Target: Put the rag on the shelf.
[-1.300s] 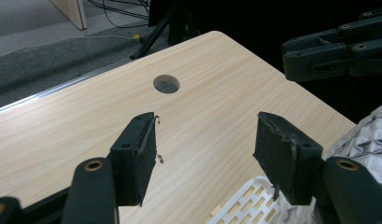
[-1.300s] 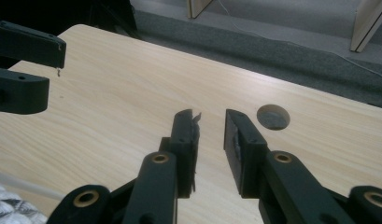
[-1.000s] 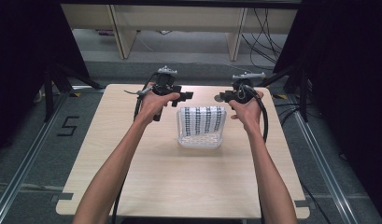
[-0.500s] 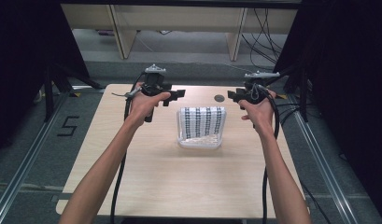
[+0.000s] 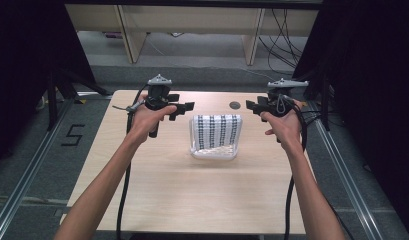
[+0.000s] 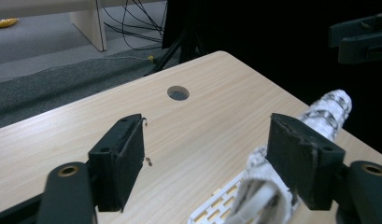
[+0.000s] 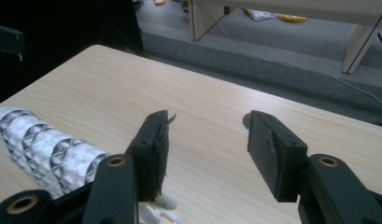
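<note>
I have a white slatted plastic basket (image 5: 215, 150) sitting near the middle of the pale wood-grain counter (image 5: 192, 190), and a patterned black-and-white cloth (image 5: 217, 131) lies draped over it, its stripes running from the far side toward me. In the left gripper view the cloth looks rolled, soft and quilted, its long axis pointing away across the counter. My left hand-held gripper (image 5: 183, 107) hovers just left of the basket with its flat black jaws spread wide, holding nothing. My right hand-held gripper (image 5: 252, 105) hovers just right of the basket, jaws likewise apart and empty. A round hole (image 5: 235, 105) sits in the counter beyond the basket.
</note>
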Motion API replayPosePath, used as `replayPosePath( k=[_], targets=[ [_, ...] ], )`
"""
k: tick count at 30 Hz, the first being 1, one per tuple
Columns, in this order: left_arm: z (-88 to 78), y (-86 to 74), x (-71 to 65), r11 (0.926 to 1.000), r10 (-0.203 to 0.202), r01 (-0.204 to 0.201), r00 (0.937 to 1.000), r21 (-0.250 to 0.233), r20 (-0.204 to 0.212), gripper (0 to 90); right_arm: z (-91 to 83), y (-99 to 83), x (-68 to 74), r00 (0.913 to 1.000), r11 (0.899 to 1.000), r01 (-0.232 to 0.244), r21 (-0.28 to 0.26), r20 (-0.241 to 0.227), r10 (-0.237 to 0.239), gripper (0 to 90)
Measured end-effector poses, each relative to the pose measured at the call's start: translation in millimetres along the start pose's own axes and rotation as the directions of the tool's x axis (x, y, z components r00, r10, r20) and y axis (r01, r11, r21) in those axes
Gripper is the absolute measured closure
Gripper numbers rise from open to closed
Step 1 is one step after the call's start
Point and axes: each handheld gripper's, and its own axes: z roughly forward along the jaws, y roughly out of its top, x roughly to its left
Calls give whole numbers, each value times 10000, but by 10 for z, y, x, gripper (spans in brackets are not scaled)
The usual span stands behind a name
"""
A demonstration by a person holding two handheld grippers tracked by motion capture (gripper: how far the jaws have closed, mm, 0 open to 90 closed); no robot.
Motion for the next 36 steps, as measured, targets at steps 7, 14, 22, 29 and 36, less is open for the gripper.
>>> replayPosePath(
  k=[7,14,22,29,36],
  targets=[
    [-86,-78,-115,9997,226,-228,9996,91,156,237,-74,-25,68,9996,9999,-58,-107,-279,55,436],
    [-172,-169,-208,9985,489,-498,9981,221,379,225,-148,-48,174,9989,9998,170,-117,-446,-175,391],
    [-260,-288,-286,9978,627,-637,9966,169,541,224,-189,-99,248,9968,9992,378,-111,-697,-385,380],
    [-334,-398,-308,9977,660,-669,9961,144,580,214,-228,-156,270,9969,9990,438,-70,-649,-442,364],
    [-393,-510,-311,9977,671,-676,9949,53,757,207,-242,-242,284,9968,9995,310,-36,-730,-312,348]
  ],
)
